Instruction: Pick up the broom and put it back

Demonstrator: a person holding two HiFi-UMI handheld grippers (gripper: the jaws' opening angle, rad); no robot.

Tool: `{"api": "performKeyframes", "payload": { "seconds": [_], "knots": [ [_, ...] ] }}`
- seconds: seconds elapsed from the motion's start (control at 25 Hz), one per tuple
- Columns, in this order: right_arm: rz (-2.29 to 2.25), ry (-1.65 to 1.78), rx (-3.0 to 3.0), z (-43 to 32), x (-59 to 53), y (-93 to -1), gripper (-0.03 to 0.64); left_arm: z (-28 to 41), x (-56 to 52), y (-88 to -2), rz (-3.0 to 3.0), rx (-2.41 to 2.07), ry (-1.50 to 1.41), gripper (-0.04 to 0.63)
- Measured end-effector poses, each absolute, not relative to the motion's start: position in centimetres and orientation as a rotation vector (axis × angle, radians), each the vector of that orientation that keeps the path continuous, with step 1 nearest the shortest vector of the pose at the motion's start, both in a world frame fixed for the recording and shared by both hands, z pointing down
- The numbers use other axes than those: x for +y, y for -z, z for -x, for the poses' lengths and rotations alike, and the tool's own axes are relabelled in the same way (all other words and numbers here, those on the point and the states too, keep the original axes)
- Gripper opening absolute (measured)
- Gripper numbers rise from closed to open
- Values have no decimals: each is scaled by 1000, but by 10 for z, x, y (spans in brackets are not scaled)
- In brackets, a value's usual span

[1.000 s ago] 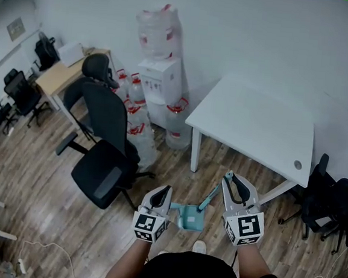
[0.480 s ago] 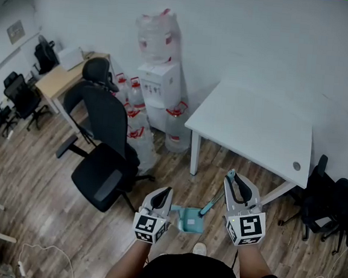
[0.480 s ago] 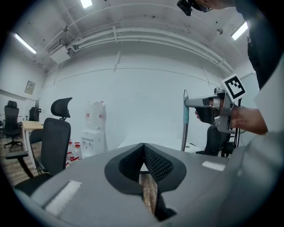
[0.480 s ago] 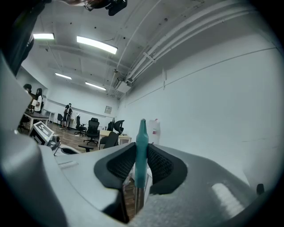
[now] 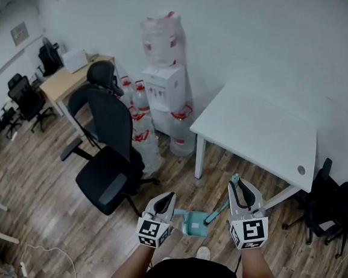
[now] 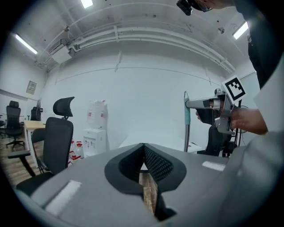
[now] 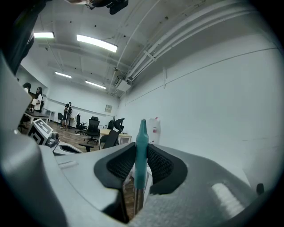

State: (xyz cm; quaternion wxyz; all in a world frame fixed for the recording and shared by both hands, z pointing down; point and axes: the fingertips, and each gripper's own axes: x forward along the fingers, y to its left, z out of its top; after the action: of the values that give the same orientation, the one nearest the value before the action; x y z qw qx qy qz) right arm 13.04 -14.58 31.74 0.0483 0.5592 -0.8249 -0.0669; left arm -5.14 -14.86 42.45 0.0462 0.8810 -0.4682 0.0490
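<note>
Reaching both forearms (image 5: 131, 269) forward from the body at the lower edge of the head view, side by side, and carrying each pair of tongs about level above the wood floor (image 5: 41, 208).

Matching the two earlier head views in pose and grip: showing the same spacing of the tongs and the same slant of the broom, and merely sitting a little lower and further right in the frame, together with the whole room.

Pressing the left tongs (image 5: 168, 196) together at the tips with nothing between the pads, and showing only floorboards through the slit behind them in the left gripper view.

Clamping the right tongs (image 5: 237, 184), partly apart, on the teal grip of the broom (image 5: 218, 206), with pads pressing on both sides and the pointed tip standing just past them in the right gripper view.

Hanging the broom off the floor, slanting down and to the left, with its wider teal lower end between the two tongs, just beside the left pair and above a light shoe (image 5: 199, 251); not showing whether it is touching the left pair.

Facing, farther off, a black office chair (image 5: 108, 160) on the left and a white table (image 5: 259, 131) on the right, with water bottles (image 5: 142, 126) and a water dispenser (image 5: 164, 83) between them against the wall (image 5: 261, 40).
</note>
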Motion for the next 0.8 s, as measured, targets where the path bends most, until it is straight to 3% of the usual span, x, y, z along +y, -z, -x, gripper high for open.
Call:
{"api": "performKeyframes", "payload": {
  "seconds": [0.8],
  "knots": [
    [-1580, 130, -2464, -127, -149, -384, 91, 68, -144, -455, -2629, -1480, -202, 15]
  ]
}}
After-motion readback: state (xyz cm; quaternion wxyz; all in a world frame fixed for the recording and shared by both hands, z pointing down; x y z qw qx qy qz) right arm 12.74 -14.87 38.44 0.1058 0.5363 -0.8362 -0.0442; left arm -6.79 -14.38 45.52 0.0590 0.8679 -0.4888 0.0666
